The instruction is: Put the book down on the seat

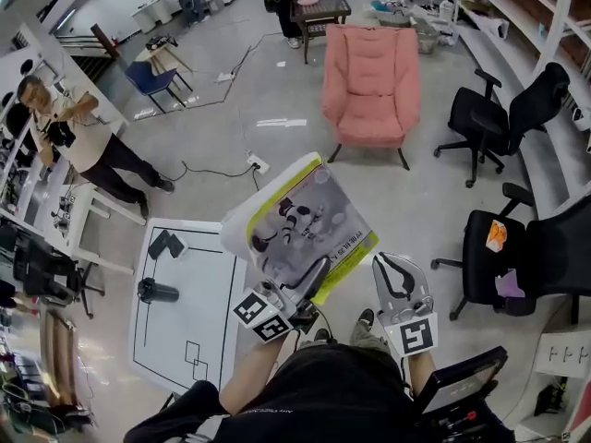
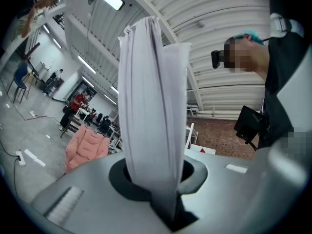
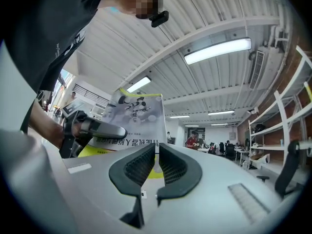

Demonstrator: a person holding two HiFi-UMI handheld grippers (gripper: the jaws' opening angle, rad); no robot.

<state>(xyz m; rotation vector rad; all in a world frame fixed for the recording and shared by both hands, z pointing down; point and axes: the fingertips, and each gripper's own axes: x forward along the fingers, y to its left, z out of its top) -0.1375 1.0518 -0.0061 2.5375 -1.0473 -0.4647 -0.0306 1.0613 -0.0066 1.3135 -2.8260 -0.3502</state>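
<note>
Head view, looking down: at left, my left gripper [image 1: 309,282] pinches the lower edge of a soft grey-and-yellow paperback book [image 1: 300,220] in its jaws. The book's long axis slants up and away from me. Straight ahead, well apart across the floor, stands the pink upholstered armchair [image 1: 371,86]. At right, my right gripper [image 1: 395,270] holds nothing, its jaws almost pressed together.
</note>
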